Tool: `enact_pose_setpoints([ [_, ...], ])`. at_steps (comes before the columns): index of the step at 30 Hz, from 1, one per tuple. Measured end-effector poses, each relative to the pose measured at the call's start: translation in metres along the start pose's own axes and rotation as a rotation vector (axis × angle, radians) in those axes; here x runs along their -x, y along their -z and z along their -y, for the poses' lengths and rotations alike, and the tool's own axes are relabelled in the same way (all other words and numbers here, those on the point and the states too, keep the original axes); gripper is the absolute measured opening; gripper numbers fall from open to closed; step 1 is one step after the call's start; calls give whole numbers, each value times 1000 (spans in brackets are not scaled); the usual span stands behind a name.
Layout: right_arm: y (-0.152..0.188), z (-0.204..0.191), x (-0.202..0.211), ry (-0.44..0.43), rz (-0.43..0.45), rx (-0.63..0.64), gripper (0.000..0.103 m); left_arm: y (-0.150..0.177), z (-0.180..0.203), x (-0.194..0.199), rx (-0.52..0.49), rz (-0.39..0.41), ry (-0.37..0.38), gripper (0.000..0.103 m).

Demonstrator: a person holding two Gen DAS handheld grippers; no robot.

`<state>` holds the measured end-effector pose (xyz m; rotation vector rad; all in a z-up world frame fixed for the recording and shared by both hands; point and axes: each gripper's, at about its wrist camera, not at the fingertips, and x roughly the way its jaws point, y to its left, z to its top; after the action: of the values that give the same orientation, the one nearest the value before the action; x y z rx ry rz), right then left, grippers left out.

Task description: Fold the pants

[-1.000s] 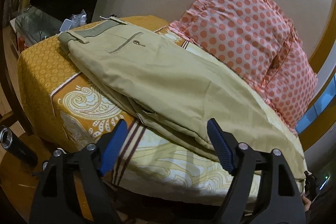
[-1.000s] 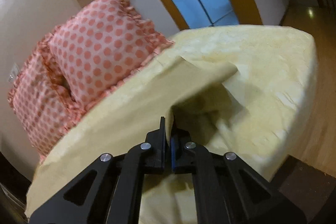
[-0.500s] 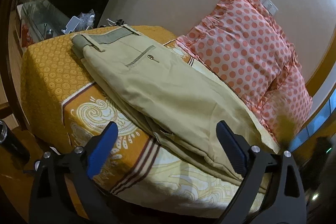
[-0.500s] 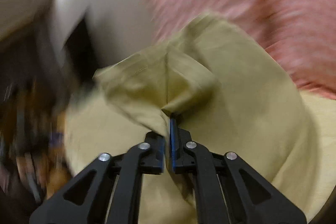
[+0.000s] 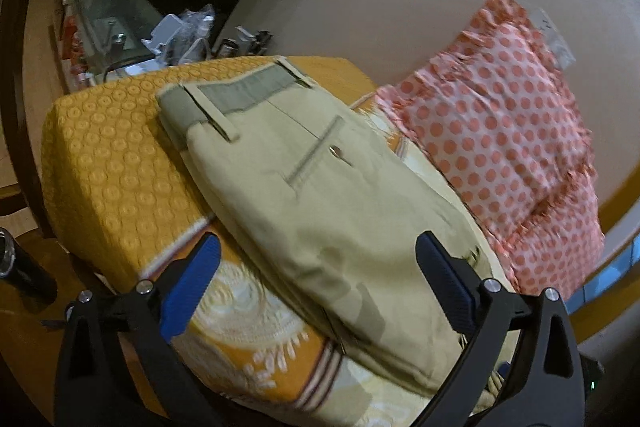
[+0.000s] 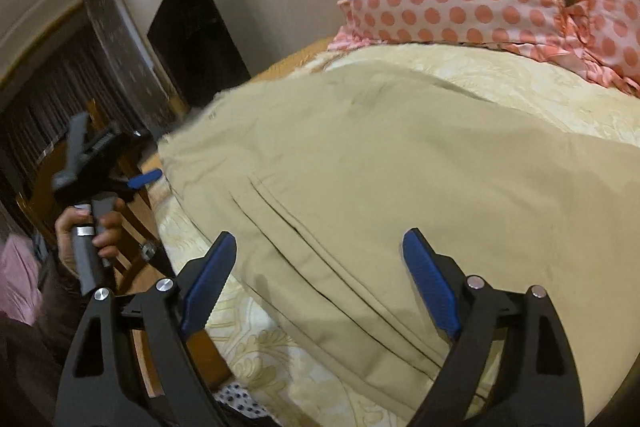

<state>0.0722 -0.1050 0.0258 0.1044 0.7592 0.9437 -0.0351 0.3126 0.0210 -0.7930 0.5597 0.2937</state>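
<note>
While both your left gripper point(image 5: 316, 279) and right gripper point(image 6: 316, 279) hang spread and empty over the pants point(image 5: 320, 211) lying mid-frame on the bedspread point(image 5: 108, 163), a one-layer pinch could drag the stacked legs askew.

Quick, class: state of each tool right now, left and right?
Left tool: open, holding nothing, hovering over the pants.
Right tool: open, holding nothing, above the pants.
</note>
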Motion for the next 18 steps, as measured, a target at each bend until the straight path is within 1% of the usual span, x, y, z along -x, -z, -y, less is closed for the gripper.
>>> enact_pose_setpoints([
  [4, 2, 7, 17, -9, 52, -25, 88, -22, -2, -15, 43, -5, -73, 97],
  [5, 1, 9, 21, -11, 70, -32, 88, -27, -3, -19, 48, -5, -86, 96],
  [6, 1, 12, 27, -10, 86, -40, 88, -32, -3, -23, 48, -1, -113, 90],
  [7, 1, 16, 33, -9, 103, -51, 88, -35, -2, -26, 40, 7, -138, 68],
  [8, 2, 22, 42, -9, 127, -65, 88, -39, 0, -33, 17, -8, -173, 50],
  [9, 4, 26, 50, -5, 146, -76, 88, -41, 3, -40, -7, -32, -196, 21],
  [10, 5, 34, 61, 6, 176, -93, 88, -43, 8, -43, -39, -35, -218, 15],
  [12, 7, 48, 77, 24, 217, -116, 88, -44, 32, -39, -148, 1, -241, 11],
  [13, 8, 55, 86, 36, 240, -130, 88, -43, 43, -34, -188, 21, -233, 10],
  [14, 10, 66, 99, 57, 268, -156, 88, -43, 65, -25, -256, 54, -202, 10],
  [16, 11, 79, 113, 77, 301, -194, 88, -38, 110, -10, -378, 95, -140, 9],
  [17, 13, 89, 123, 89, 325, -225, 88, -28, 145, 0, -476, 120, -93, 9],
  [18, 15, 97, 132, 102, 339, -252, 88, -17, 172, 6, -552, 134, -49, 9],
])
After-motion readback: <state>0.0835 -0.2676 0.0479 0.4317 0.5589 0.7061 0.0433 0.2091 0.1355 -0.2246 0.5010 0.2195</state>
